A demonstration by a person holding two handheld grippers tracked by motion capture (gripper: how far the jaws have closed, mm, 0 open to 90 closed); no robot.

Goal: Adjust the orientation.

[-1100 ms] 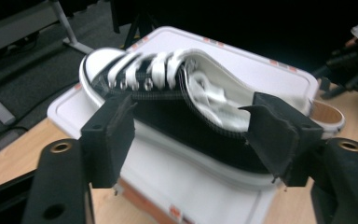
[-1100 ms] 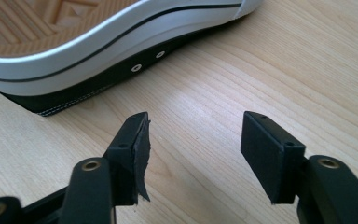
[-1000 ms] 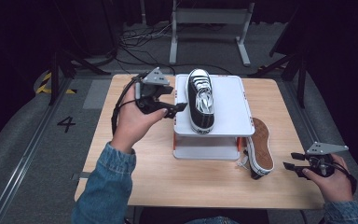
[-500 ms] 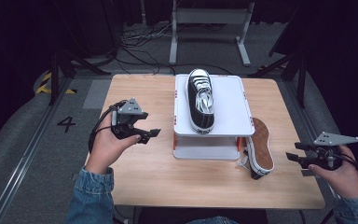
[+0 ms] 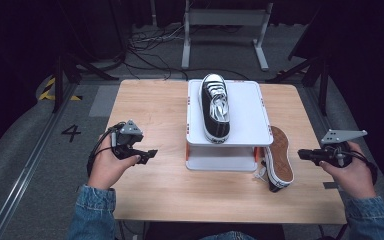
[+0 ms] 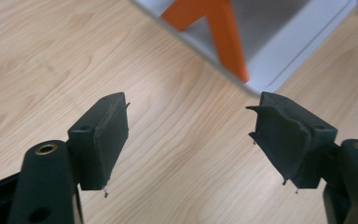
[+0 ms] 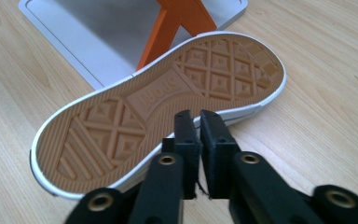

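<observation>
A black sneaker (image 5: 215, 107) with white laces stands on top of the white stand (image 5: 250, 117) at the table's middle. A second sneaker (image 5: 280, 159) lies on its side against the stand's right foot, its tan sole (image 7: 158, 112) turned towards my right gripper. My right gripper (image 5: 301, 154) (image 7: 199, 122) hovers just right of that sole. Its jaws have just closed, with nothing between them. My left gripper (image 5: 151, 153) (image 6: 189, 135) is low over bare wood left of the stand. Its jaws have opened a little further and stand wide, holding nothing.
The stand has orange legs (image 6: 226, 32) and a lower shelf (image 7: 98, 37). The wooden table (image 5: 145, 105) has free room on its left half and along the front edge. Dark floor, cables and a metal frame (image 5: 225, 20) lie beyond the far edge.
My left hand has drawn back from the stand's top, down and to the left. My right hand rose a little and its jaws came together.
</observation>
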